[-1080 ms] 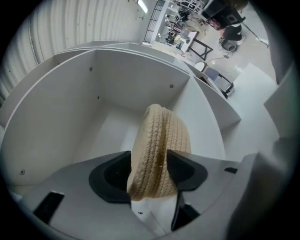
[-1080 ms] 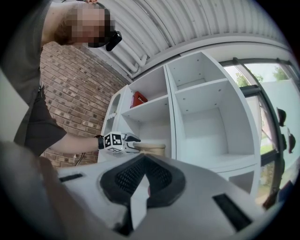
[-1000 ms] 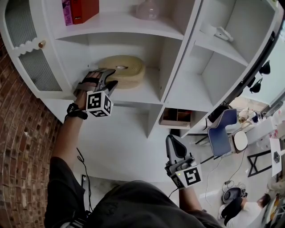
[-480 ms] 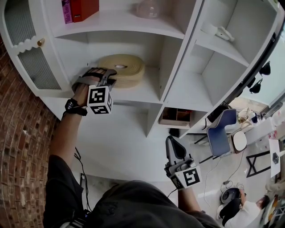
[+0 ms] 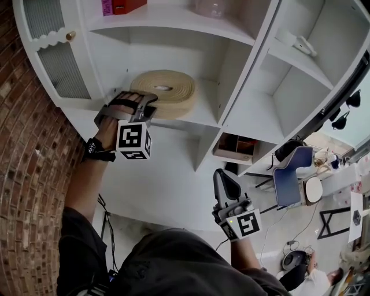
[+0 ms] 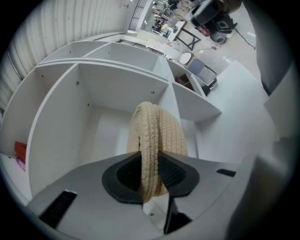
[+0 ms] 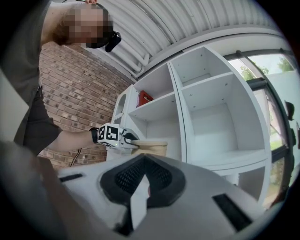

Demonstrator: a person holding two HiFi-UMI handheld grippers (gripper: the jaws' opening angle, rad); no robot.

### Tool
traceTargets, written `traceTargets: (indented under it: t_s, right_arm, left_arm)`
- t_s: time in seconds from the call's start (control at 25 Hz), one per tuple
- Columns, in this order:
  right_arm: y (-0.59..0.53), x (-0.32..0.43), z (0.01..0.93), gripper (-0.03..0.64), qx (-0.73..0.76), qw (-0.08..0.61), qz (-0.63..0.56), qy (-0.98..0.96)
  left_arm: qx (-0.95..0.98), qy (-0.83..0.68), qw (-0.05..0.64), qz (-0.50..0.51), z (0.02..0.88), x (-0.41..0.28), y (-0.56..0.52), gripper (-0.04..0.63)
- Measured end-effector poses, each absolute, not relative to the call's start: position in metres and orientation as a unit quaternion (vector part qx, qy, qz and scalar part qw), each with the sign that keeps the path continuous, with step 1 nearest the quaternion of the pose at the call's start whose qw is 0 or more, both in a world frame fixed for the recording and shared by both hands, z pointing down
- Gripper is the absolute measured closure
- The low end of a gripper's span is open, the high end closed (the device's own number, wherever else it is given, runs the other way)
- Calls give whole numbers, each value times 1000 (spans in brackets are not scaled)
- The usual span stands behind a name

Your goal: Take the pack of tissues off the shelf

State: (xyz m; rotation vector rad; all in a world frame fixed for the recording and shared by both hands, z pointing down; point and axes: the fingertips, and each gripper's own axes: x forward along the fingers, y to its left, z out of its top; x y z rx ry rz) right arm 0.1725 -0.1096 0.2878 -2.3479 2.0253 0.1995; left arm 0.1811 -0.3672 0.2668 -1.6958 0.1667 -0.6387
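Beige and rope-textured, the round, flat pack of tissues lies on a board of the white wooden shelf unit, in the left compartment just under the top one, near the front edge of that board. The left gripper has it by the near rim: its jaws have just been closing, and the left gripper view shows the woven rim of the pack squeezed between the two dark ribbed pads of the left gripper, with the rest of the pack reaching back into the compartment. From the right gripper view the same pack shows as a thin cream disc at the tip of the left gripper. The right gripper hangs lower and well apart from the shelf, in front of the person's body, pointing toward the unit; the pads of the right gripper meet with nothing between them. A red rectangular box stands on the board above the pack. A red brick wall adjoins the unit on the left, and a blue padded chair stands on the floor far to the right.
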Motion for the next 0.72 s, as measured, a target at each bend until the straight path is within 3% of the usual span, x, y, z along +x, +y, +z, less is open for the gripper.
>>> traceTargets:
  t_s: [0.72]
  right_arm:
    - [-139, 117, 306, 617, -673, 11, 51, 738]
  left_arm:
    - [-744, 143, 594, -270, 276, 82, -314, 506]
